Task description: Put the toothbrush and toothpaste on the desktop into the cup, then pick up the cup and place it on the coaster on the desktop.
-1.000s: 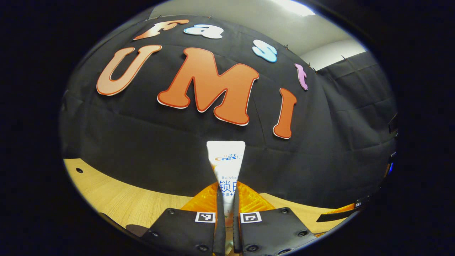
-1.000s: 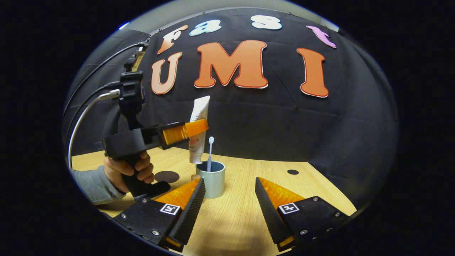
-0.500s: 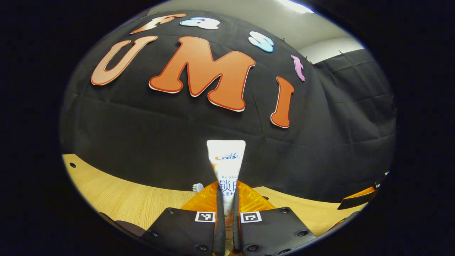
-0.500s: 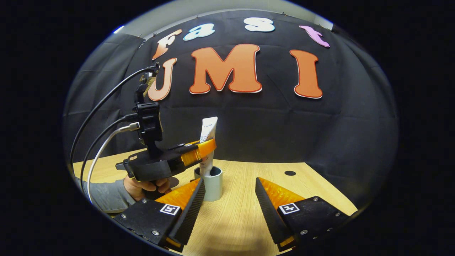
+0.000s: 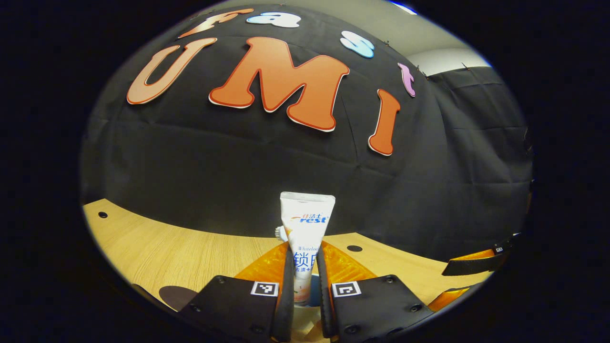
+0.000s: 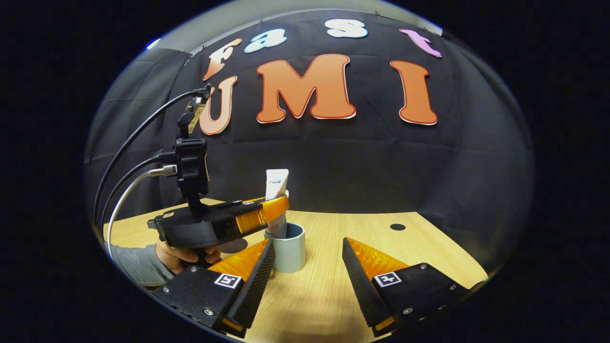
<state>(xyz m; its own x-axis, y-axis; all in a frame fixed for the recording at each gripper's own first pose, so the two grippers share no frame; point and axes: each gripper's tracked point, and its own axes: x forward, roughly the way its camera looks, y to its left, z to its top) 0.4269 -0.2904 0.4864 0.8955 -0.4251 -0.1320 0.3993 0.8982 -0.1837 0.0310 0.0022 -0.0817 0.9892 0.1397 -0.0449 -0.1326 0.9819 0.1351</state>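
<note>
The white toothpaste tube (image 5: 307, 224) stands upright with its lower end inside the grey-blue cup (image 6: 288, 247). My left gripper (image 5: 305, 247) straddles the tube, its orange fingers (image 6: 267, 214) slightly parted and loose beside it. The toothbrush's white head (image 5: 279, 232) pokes up just behind the tube, its handle inside the cup. A dark round coaster (image 6: 233, 245) lies on the table left of the cup, partly hidden by the left gripper and the hand. My right gripper (image 6: 309, 242) hovers open just in front of the cup, holding nothing.
The wooden tabletop (image 6: 333, 286) runs back to the black cloth wall. A small dark hole (image 6: 397, 226) sits in it at the back right. Cables (image 6: 128, 162) trail from the left gripper. A hand and grey sleeve (image 6: 143, 257) hold that gripper.
The left gripper lowered the toothpaste into the cup beside the toothbrush. Its fingers have since parted a little around the tube. The right gripper stayed open, almost still.
</note>
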